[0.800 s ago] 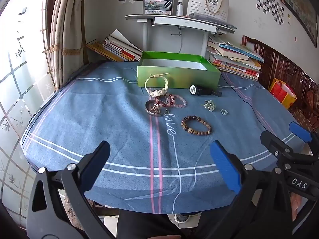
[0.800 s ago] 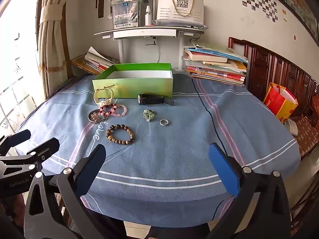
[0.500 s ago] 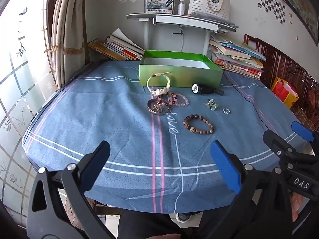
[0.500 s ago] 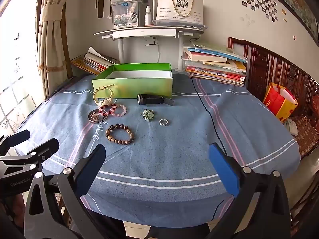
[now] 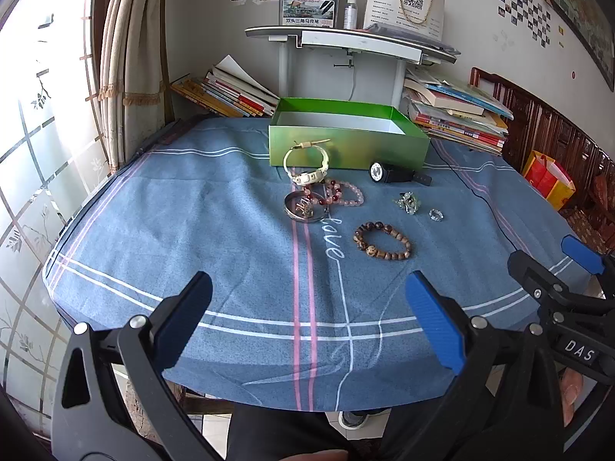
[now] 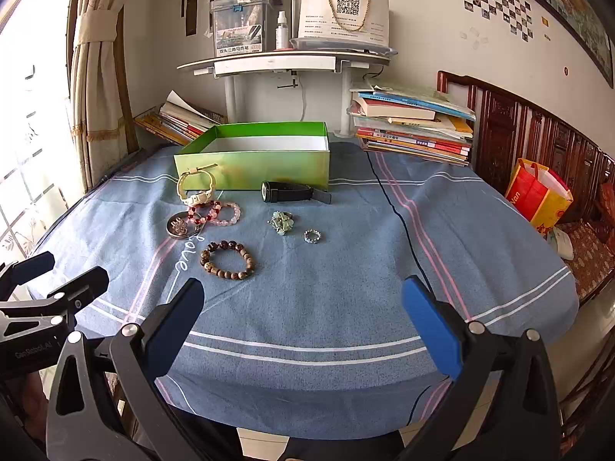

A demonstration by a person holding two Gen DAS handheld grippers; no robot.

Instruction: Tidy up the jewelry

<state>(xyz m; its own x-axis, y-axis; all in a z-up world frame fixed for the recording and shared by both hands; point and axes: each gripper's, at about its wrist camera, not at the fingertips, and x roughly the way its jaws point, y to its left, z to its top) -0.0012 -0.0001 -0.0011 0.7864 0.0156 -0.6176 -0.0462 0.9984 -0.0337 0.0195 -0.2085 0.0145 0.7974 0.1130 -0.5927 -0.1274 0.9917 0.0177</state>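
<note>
Jewelry sits mid-table on the blue cloth: a bead bracelet nearest, a ring and two watches (one cream, one black) before the green box. Both grippers, left and right, hover wide open, holding nothing, above the near edge.

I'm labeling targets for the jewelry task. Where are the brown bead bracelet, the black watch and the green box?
brown bead bracelet (image 6: 227,260): right wrist view, on its beads.
black watch (image 6: 286,191): right wrist view, on its strap.
green box (image 5: 348,148): left wrist view, front wall.
</note>
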